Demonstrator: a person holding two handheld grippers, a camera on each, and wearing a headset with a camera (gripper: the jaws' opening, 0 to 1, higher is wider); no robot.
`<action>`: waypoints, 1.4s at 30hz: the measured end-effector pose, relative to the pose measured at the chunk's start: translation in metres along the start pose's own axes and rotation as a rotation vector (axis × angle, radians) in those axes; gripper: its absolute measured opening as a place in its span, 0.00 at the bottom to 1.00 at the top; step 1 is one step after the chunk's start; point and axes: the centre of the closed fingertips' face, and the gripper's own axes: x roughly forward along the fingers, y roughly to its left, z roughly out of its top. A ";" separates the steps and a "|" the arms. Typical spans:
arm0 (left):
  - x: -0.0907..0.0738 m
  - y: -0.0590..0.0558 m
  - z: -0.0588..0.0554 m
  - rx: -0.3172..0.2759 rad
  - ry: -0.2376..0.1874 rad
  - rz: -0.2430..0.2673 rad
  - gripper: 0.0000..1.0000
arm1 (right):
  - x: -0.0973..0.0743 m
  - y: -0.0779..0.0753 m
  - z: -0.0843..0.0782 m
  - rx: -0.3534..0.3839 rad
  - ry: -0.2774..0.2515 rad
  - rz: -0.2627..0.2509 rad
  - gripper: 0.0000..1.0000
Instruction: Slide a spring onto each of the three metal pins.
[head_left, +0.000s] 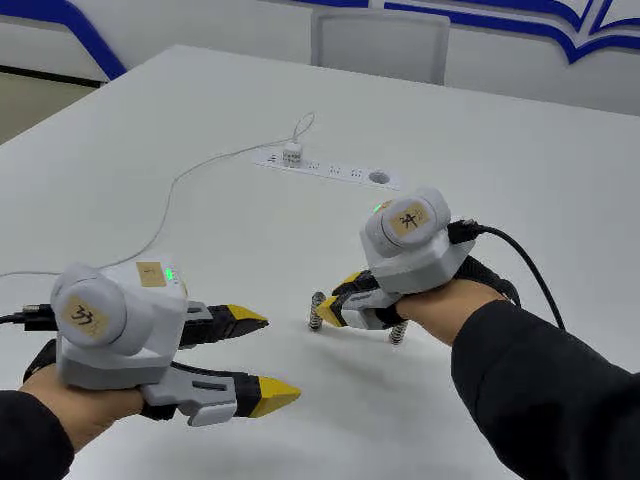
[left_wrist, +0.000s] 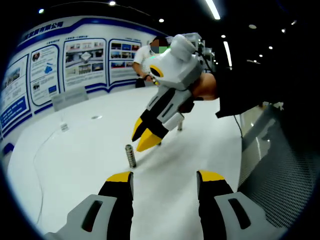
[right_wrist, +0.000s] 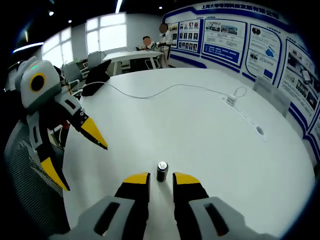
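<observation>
A short coiled spring on an upright pin (head_left: 317, 311) stands on the white table (head_left: 200, 150), just left of my right gripper (head_left: 338, 297). A second sprung pin (head_left: 398, 333) stands under that hand's right side. In the right gripper view the first pin (right_wrist: 162, 171) sits just ahead of my right gripper (right_wrist: 161, 178), whose jaws are narrowly open and apart from it. My left gripper (head_left: 262, 357) hovers wide open at the lower left, holding nothing. The left gripper view shows its own tips (left_wrist: 165, 176), the pin (left_wrist: 131, 156) and the right gripper (left_wrist: 143, 136) beyond.
A white power strip (head_left: 330, 170) with a plugged-in adapter and thin white cable (head_left: 170, 195) lies mid-table. A grey chair (head_left: 380, 40) stands at the far edge. The table edge (left_wrist: 240, 150) runs close on the right in the left gripper view.
</observation>
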 end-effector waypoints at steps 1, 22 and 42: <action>0.000 0.000 0.000 0.000 0.000 0.000 0.52 | -0.003 0.000 0.000 0.000 -0.006 -0.003 0.19; 0.002 -0.003 0.001 0.001 -0.003 -0.007 0.53 | -0.060 0.009 -0.014 0.020 -0.094 -0.043 0.21; 0.004 -0.006 0.001 0.009 0.000 -0.018 0.53 | -0.118 -0.005 -0.045 0.054 -0.178 -0.094 0.25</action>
